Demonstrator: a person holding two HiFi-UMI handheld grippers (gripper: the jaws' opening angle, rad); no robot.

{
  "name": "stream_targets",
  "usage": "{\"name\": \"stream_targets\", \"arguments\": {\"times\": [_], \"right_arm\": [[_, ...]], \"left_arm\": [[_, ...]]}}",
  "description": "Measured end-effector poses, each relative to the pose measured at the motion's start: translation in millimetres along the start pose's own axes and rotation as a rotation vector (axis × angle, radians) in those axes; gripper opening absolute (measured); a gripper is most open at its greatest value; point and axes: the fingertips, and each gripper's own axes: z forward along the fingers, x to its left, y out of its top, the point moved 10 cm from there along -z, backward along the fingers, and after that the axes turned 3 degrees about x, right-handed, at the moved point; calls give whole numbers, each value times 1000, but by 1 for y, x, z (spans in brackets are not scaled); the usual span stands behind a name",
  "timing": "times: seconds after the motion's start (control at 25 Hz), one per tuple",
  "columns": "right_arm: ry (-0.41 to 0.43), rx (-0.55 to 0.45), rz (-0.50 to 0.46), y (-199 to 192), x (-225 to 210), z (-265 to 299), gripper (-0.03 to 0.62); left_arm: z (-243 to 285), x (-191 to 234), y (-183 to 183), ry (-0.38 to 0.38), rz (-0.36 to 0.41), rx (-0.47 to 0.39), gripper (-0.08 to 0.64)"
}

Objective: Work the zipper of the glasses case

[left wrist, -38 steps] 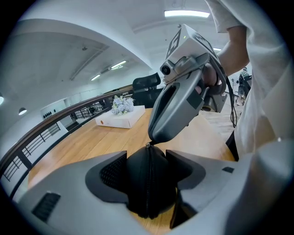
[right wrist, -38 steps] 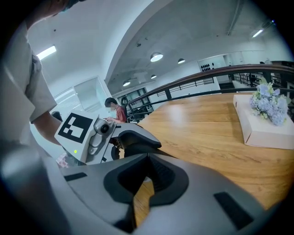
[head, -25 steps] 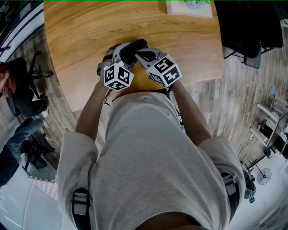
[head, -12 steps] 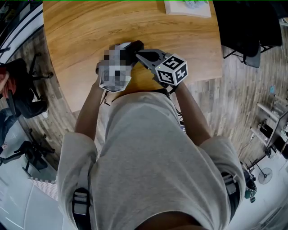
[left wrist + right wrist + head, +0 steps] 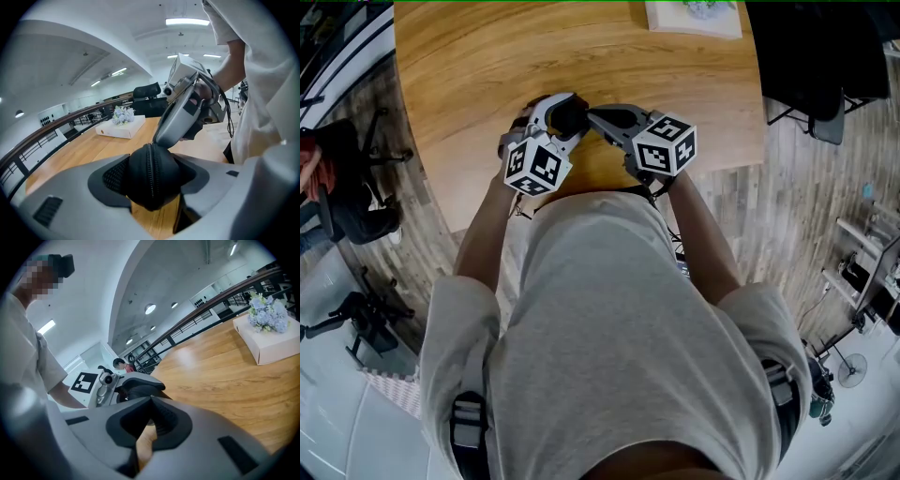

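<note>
Over the near edge of a round wooden tabletop (image 5: 487, 66), the left tool (image 5: 151, 187) stands wide with its two pads pressed on the rounded end of a black case (image 5: 570, 114), which it holds just off the wood. The zipper (image 5: 150, 171) runs straight up the middle of that end, facing the left tool's camera. The right tool (image 5: 151, 401), its jaws drawn fully together, comes in from the other side, and its narrow tip meets the top of the case right on the zipper line. Whether it pinches the pull cannot be made out.

From the head view the two tools form a shallow V with the case at the point, each marker cube (image 5: 536, 166) turned back toward the person's pale shirt (image 5: 609, 319).

Farther out, a white box (image 5: 694, 17) topped with pale flowers (image 5: 268, 310) sits at the far rim of the tabletop, well apart from the tools. Black chairs (image 5: 811, 66) stand on the plank floor (image 5: 806, 206) to the right.
</note>
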Motion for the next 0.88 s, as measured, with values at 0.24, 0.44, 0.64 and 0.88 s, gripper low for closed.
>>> {"name": "stream_targets", "arguments": {"times": [0.24, 0.44, 0.64, 0.88], "right_arm": [[-18, 6, -47, 6, 10, -4, 26], [-33, 12, -82, 11, 12, -5, 26], [-38, 33, -136, 16, 22, -1, 26], [-23, -2, -95, 15, 16, -10, 26]], "left_arm": [[5, 0, 4, 7, 19, 32, 273], [9, 3, 11, 5, 32, 87, 272], [12, 5, 12, 4, 37, 110, 272], [10, 2, 14, 30, 78, 44, 273]]}}
